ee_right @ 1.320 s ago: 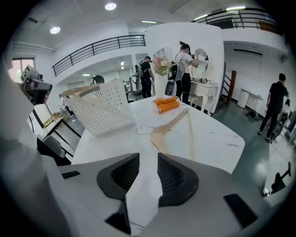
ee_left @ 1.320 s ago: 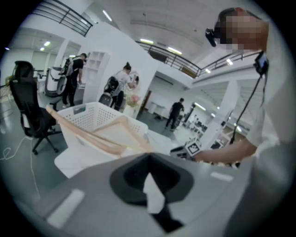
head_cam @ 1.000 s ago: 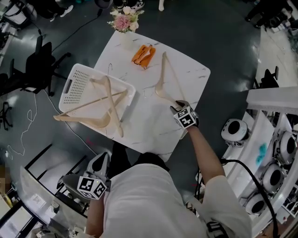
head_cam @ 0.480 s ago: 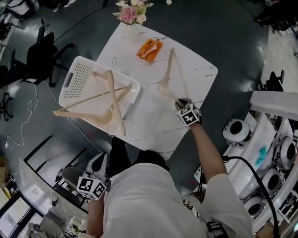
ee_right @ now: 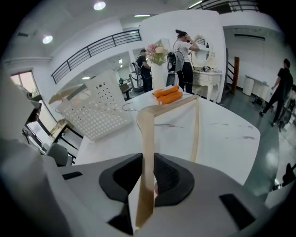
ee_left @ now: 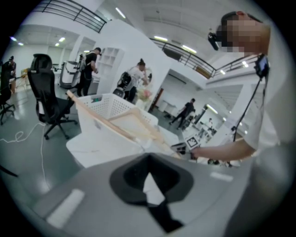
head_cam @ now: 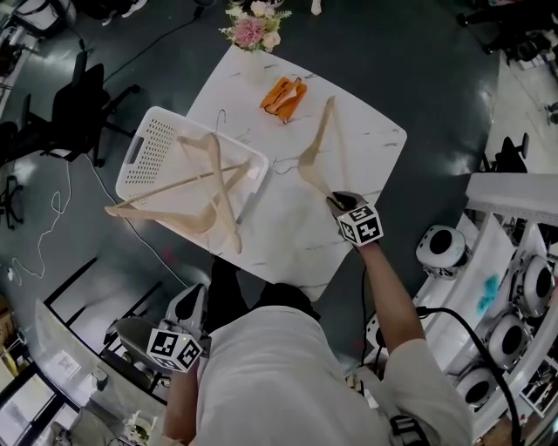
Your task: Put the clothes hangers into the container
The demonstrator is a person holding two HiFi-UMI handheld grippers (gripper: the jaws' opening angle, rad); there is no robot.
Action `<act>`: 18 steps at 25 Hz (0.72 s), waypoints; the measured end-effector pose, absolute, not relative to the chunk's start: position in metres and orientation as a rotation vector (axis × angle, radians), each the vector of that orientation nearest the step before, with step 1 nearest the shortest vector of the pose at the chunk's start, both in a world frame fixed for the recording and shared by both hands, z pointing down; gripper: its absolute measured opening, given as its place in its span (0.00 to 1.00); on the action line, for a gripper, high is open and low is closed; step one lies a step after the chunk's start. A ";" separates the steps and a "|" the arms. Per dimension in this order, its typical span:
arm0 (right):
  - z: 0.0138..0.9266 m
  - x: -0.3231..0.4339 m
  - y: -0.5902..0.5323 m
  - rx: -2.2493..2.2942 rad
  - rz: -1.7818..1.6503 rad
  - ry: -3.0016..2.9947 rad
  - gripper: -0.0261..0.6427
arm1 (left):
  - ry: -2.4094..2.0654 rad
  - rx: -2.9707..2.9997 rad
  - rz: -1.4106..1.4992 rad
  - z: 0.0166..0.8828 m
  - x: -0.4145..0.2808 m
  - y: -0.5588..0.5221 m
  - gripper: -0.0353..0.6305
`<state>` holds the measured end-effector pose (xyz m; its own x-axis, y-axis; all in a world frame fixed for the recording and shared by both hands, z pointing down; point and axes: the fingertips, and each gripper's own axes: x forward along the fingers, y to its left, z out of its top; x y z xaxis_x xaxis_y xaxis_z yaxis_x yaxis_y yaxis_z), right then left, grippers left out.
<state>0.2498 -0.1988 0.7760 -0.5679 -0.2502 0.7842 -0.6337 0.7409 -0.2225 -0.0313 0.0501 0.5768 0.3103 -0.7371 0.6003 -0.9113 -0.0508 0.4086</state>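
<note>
Hanger (head_cam: 316,155) by the table's (head_cam: 366,144) right edge was pinched at one arm by the right gripper (head_cam: 335,201), whose jaws had just closed. Carrying it to the white basket (head_cam: 146,155) probably came next.

The table (head_cam: 366,144) is white marble with thin grey veins, on a dark grey floor (head_cam: 427,70). The basket (head_cam: 144,161) at left is white and perforated. The hangers (head_cam: 215,174) in it and the hanger (head_cam: 316,152) on the table are pale beige wood. At the far edge are an orange item (head_cam: 283,94) and pink-and-white flowers (head_cam: 251,26).
</note>
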 end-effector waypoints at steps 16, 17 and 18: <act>0.629 0.232 -0.153 0.729 0.866 -2.435 0.15 | -1.430 1.917 0.187 0.578 -0.042 0.048 0.06; 0.619 0.229 -0.149 0.719 0.873 -2.451 0.15 | -1.422 1.925 0.180 0.578 -0.042 0.047 0.06; 0.608 0.226 -0.145 0.708 0.883 -2.466 0.15 | -1.414 1.933 0.173 0.578 -0.043 0.045 0.06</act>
<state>0.2259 -0.1446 0.6080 -0.7797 -0.3182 0.5393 -0.5881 0.6678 -0.4562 -0.0427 0.0454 0.5780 0.3881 -0.7753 0.4982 -0.8726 -0.1353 0.4692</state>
